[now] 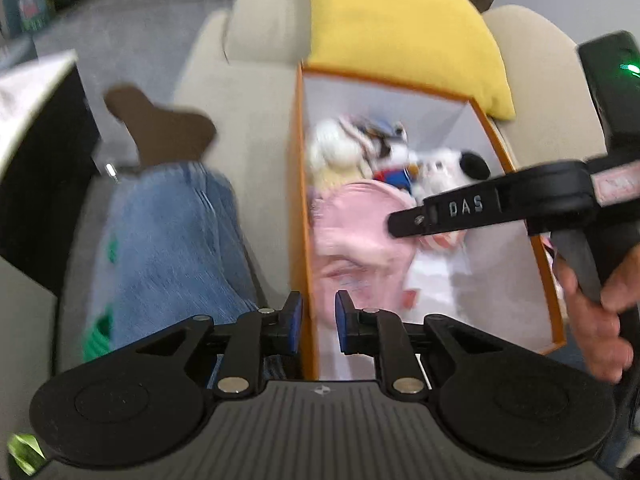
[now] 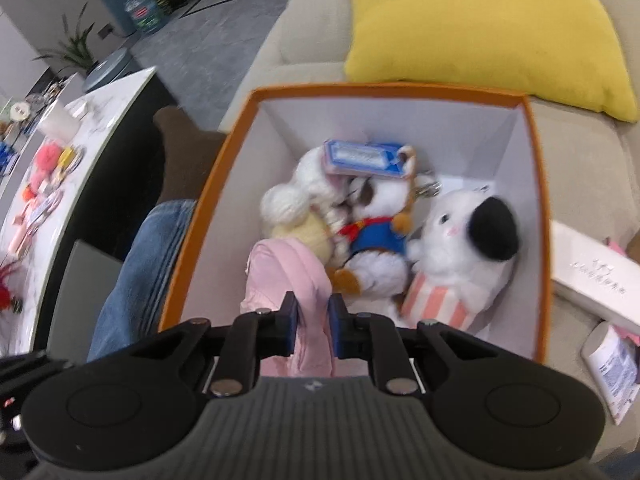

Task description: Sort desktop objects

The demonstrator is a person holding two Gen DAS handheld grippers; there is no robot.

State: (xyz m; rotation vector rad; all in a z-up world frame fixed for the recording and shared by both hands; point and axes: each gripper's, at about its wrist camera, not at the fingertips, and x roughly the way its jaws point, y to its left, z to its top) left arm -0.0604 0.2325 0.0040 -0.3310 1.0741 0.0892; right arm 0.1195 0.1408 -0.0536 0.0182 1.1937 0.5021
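Observation:
An orange box [image 2: 538,184] with a white inside sits on the beige sofa. Inside lie a white plush with a black ear [image 2: 468,236], a plush in a blue outfit [image 2: 380,240], a cream plush [image 2: 292,200] and a blue-and-white packet [image 2: 364,160]. My right gripper [image 2: 314,320] is shut on a pink cloth item [image 2: 288,276] just inside the box's near end. In the left wrist view it [image 1: 394,224] comes in from the right onto that pink item [image 1: 352,220]. My left gripper [image 1: 319,320] straddles the box's left wall [image 1: 298,200], with a gap showing on the right pad's side.
A yellow cushion [image 2: 480,28] leans behind the box. A person's leg in blue jeans [image 1: 168,240] with a brown sock [image 1: 160,124] lies left of the box. A marble table [image 2: 96,128] with several small items stands at far left. A white carton [image 2: 588,272] lies right of the box.

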